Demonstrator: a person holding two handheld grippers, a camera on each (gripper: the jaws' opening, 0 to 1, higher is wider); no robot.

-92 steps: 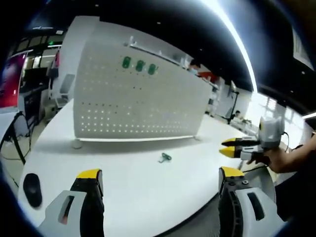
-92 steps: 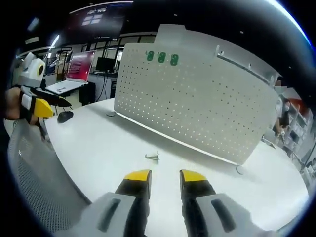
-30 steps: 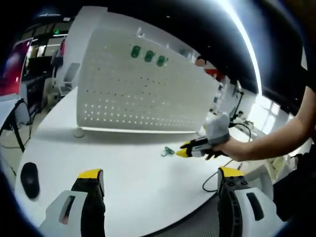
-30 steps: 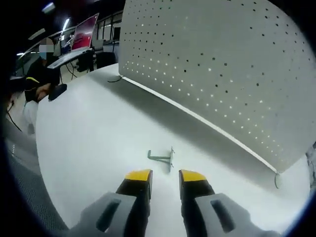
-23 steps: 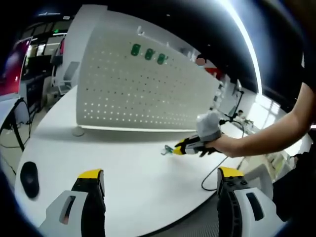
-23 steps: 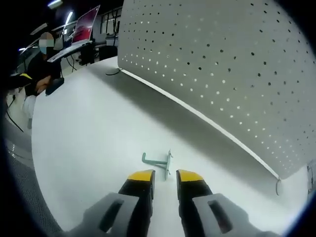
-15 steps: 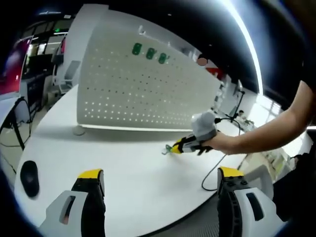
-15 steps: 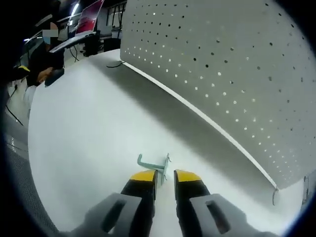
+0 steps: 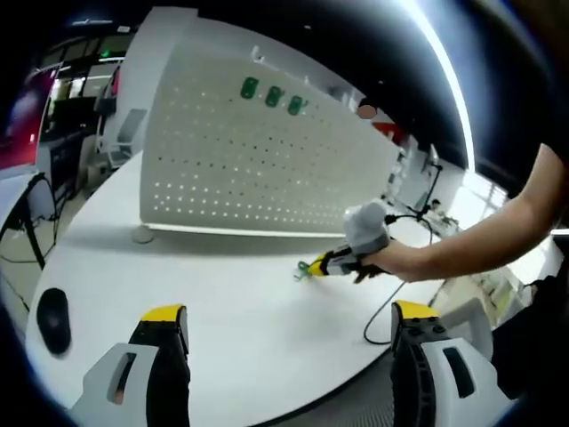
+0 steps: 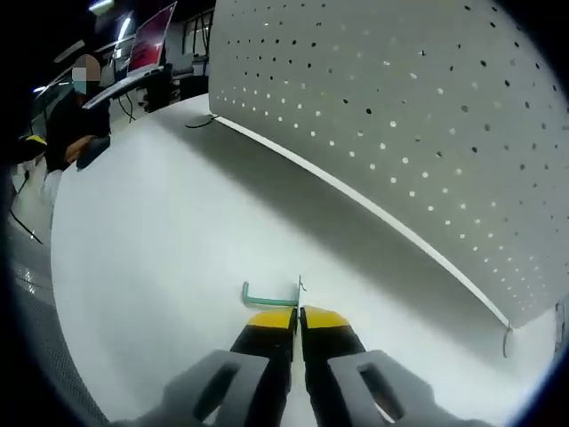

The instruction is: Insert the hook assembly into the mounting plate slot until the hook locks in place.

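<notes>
Ahead of the right gripper (image 10: 296, 318), whose yellow tips are pinched together at the green hook (image 10: 267, 297), the white table (image 10: 160, 231) runs bare up to the upright pegboard (image 10: 400, 116), which walls off the far side. Off to its left stands a red-screened laptop (image 10: 151, 44). Near the left gripper (image 9: 284, 325) lie a black mouse (image 9: 53, 322) and a dark cable (image 9: 391, 307).

Grey tongs (image 10: 296, 322) w/ yellow tips; bare forearm (image 9: 471, 253).
</notes>
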